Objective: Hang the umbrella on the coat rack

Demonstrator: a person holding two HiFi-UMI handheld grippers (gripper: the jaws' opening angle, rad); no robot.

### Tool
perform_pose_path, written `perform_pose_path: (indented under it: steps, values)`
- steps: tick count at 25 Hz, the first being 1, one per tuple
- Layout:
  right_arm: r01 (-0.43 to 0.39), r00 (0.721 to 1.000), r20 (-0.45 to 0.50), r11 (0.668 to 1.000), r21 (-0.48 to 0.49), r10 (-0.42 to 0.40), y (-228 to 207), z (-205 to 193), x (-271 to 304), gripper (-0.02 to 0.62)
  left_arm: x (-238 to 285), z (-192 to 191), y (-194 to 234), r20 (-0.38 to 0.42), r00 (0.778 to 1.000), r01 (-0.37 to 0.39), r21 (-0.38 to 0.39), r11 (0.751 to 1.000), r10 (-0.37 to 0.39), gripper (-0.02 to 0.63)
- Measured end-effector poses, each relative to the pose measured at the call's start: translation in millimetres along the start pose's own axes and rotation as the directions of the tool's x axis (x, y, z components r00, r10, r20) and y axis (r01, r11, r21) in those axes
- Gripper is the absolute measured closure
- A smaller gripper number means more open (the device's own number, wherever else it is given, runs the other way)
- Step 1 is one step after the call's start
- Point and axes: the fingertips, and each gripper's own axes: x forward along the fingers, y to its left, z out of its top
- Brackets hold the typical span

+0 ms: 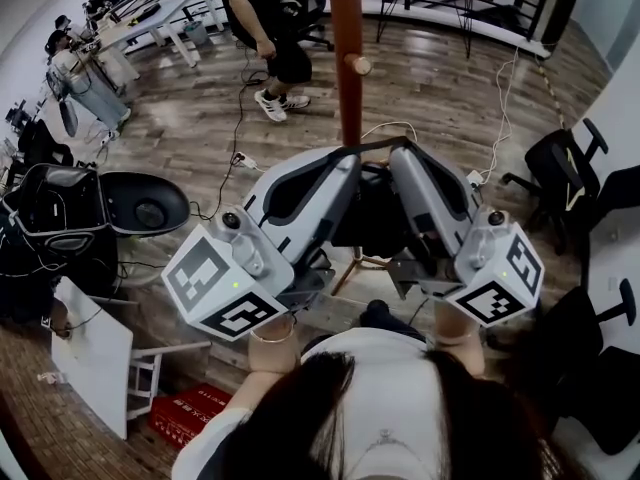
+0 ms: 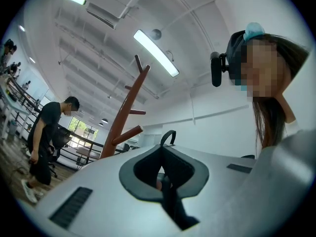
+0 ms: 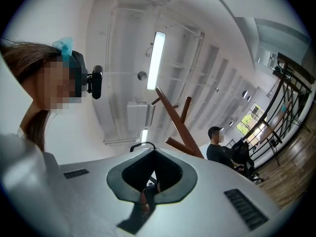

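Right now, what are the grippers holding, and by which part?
Both the left gripper and the right gripper pinch the umbrella by its black strap loop, one at each end.

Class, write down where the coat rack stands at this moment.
In the head view the coat rack stands at top centre on the wooden floor, just right of a standing person.
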Motion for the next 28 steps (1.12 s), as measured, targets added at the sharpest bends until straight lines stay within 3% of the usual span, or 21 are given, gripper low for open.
perform_pose_path:
  steps: [28]
  values:
    - [-0.034, 0.999, 0.01, 0.999, -0.006, 0.034, -49.6, 27.7, 36.8, 0.561, 52.5, 18.4, 42.4, 0.021, 1.0, -0.012, 0.039, 0.999, 0.011, 0.597]
